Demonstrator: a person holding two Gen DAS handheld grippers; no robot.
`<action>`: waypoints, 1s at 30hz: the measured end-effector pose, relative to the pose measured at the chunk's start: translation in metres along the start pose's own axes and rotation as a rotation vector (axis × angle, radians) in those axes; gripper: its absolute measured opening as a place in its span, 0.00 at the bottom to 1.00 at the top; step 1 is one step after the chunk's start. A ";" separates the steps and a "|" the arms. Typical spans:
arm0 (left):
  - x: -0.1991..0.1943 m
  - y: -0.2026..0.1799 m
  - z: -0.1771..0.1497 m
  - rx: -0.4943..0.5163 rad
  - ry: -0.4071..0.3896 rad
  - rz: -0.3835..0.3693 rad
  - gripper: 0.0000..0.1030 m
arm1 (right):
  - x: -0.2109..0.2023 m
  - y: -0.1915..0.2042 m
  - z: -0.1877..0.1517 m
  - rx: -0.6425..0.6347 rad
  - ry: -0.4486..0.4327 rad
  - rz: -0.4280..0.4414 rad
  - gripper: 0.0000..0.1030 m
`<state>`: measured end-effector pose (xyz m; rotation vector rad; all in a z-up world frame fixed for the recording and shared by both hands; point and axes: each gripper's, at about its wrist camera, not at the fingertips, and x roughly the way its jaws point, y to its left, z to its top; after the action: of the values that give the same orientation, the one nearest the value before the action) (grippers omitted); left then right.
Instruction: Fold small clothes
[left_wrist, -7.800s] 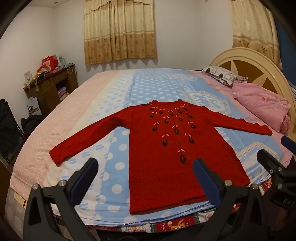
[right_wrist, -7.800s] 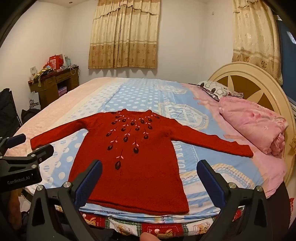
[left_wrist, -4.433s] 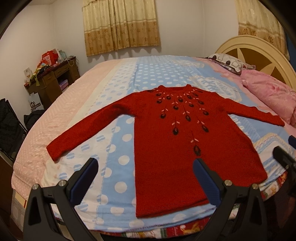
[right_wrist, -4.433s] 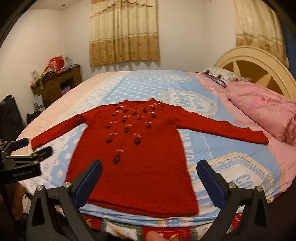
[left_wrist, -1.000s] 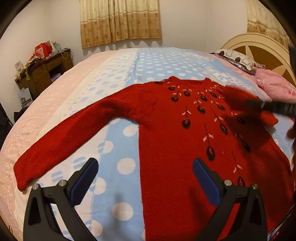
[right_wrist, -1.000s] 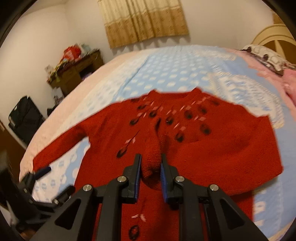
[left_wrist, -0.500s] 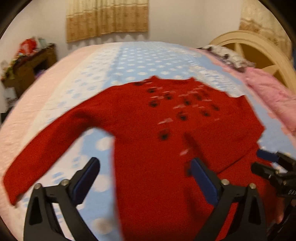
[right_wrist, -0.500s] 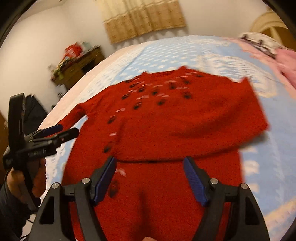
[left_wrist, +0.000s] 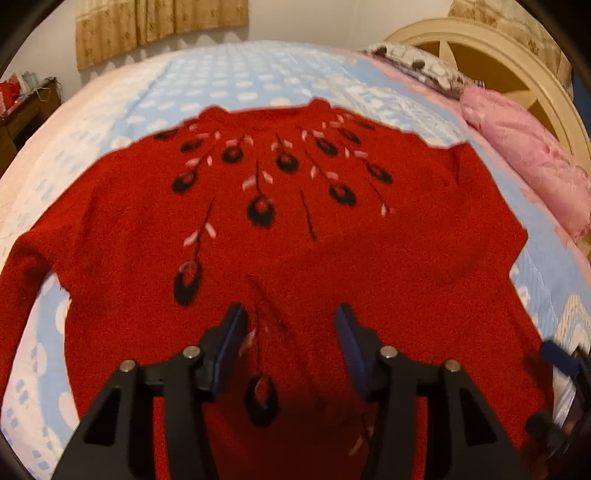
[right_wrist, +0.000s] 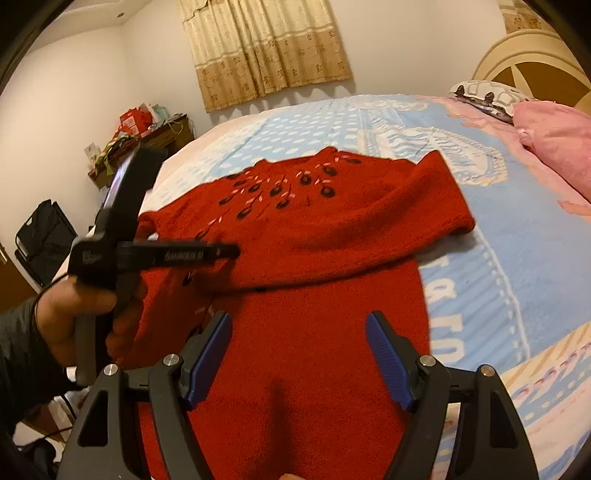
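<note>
**On the bed: one sleeve folded in, both grippers above the knit**

On the blue polka-dot bedspread (right_wrist: 517, 258) lies the red knitted sweater with black and pink embroidered buds (right_wrist: 314, 295), front up, neck toward the curtained wall. One sleeve is folded across the chest in a thick band; the other sleeve (left_wrist: 22, 280) stretches out flat toward the bed's pale pink side.

Over the sweater's middle sits the left gripper (left_wrist: 290, 343), angled steeply down. Its jaws have just been closing and now stand partly apart, with embroidered knit showing between the blue pads (left_wrist: 231, 343); whether they touch the fabric cannot be told, and nothing is clamped. In the right wrist view, a hand (right_wrist: 74, 317) in a dark sleeve holds this tool by its grip, its black fingers reaching level over the folded sleeve.

Nearer the hem, the right gripper (right_wrist: 299, 354) has its jaws spread wide, empty, above plain red knit.

Beyond lie a pink pillow (left_wrist: 524, 155), cream headboard (left_wrist: 517, 62) and beige curtain (right_wrist: 266, 48).
</note>
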<state>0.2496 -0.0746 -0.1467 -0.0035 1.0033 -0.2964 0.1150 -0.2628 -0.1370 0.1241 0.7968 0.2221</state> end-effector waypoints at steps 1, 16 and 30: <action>0.000 0.000 0.001 -0.002 -0.014 -0.022 0.18 | 0.002 0.000 -0.002 -0.002 0.003 0.002 0.73; -0.069 0.039 0.043 0.034 -0.217 0.025 0.10 | -0.003 -0.001 -0.010 0.021 -0.013 0.003 0.73; -0.061 0.108 0.028 -0.124 -0.250 0.159 0.10 | 0.018 0.003 -0.021 -0.041 0.079 -0.052 0.73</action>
<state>0.2688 0.0406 -0.0959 -0.0715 0.7669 -0.0846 0.1118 -0.2549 -0.1635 0.0562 0.8728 0.1949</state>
